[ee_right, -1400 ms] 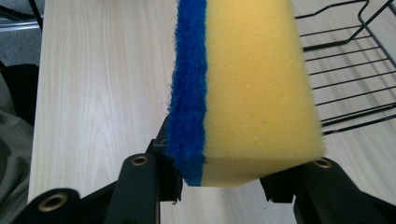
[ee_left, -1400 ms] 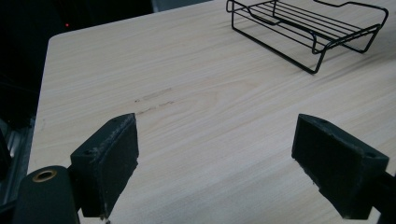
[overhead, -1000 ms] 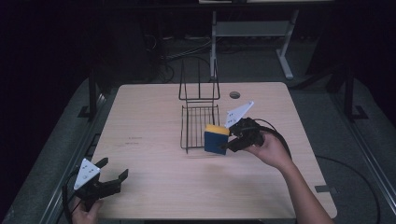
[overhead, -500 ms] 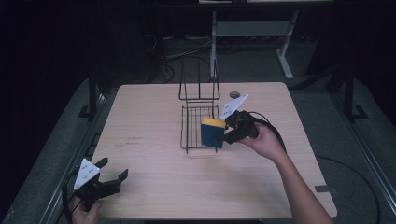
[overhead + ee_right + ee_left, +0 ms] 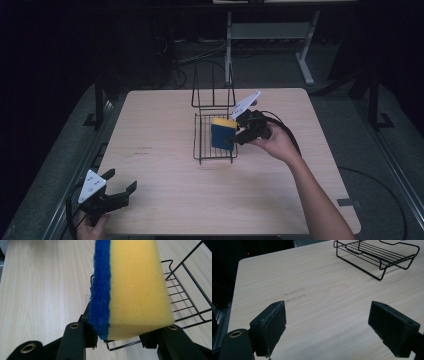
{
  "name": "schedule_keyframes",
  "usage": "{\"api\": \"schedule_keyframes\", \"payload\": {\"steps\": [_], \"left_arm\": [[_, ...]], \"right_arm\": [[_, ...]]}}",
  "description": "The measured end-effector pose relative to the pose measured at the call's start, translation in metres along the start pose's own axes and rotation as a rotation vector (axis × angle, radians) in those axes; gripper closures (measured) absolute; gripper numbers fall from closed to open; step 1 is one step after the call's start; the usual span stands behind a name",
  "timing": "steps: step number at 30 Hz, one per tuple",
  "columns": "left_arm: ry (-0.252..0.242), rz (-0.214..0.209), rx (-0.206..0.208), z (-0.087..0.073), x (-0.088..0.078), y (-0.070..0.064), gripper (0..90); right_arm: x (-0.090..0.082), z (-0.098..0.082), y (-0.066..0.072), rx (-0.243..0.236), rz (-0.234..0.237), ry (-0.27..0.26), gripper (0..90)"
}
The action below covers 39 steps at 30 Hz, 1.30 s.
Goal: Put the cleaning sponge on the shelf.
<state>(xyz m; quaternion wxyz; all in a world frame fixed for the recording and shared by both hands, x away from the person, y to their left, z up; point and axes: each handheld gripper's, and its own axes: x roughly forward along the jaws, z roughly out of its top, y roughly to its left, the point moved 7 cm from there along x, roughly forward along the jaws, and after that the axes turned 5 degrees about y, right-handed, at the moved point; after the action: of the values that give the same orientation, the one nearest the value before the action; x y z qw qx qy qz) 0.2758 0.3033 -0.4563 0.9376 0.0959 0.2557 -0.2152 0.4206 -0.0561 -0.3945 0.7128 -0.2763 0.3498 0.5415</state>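
While the sponge (image 5: 223,134) is clamped between the jaws of the right claw (image 5: 239,135), it is held above the black wire rack (image 5: 214,145) at mid-desk, blue scrub face toward the person's left, yellow foam toward the right claw's body. In the right gripper view the sponge (image 5: 130,287) is seen squeezed at its lower edge, rack wires (image 5: 185,292) behind it. Judged step: sponge to be lowered into the rack's flat tray. A level descent is advised, sponge kept inside the raised rim wires, grip released only once the tray is touched; otherwise a bounce out is likely, foam being light and springy. The upright back frame of the rack could be clipped if the claw is carried too far forward. The left claw (image 5: 107,192) is parked at the near left corner of the desk (image 5: 165,115), jaws spread wide, nothing gripped, well apart from the rack. Bare wood is seen between its jaws. A metal stand (image 5: 265,40) is noted beyond the desk, not in the way.
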Motion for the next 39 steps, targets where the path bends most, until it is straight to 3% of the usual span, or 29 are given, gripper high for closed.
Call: {"api": "schedule_keyframes", "payload": {"steps": [21,28,39], "left_arm": [[-0.002,-0.002,0.000,0.001,0.000,-0.001,14.1],[-0.002,-0.002,0.000,0.001,0.000,-0.001,14.1],[-0.002,-0.001,0.000,0.001,0.000,0.000,14.1]], "right_arm": [[0.017,-0.006,-0.019,0.064,0.015,0.010,56.0],[0.026,-0.008,-0.026,0.058,0.010,0.011,56.0],[0.035,-0.012,-0.032,0.089,0.011,0.027,55.9]]}}
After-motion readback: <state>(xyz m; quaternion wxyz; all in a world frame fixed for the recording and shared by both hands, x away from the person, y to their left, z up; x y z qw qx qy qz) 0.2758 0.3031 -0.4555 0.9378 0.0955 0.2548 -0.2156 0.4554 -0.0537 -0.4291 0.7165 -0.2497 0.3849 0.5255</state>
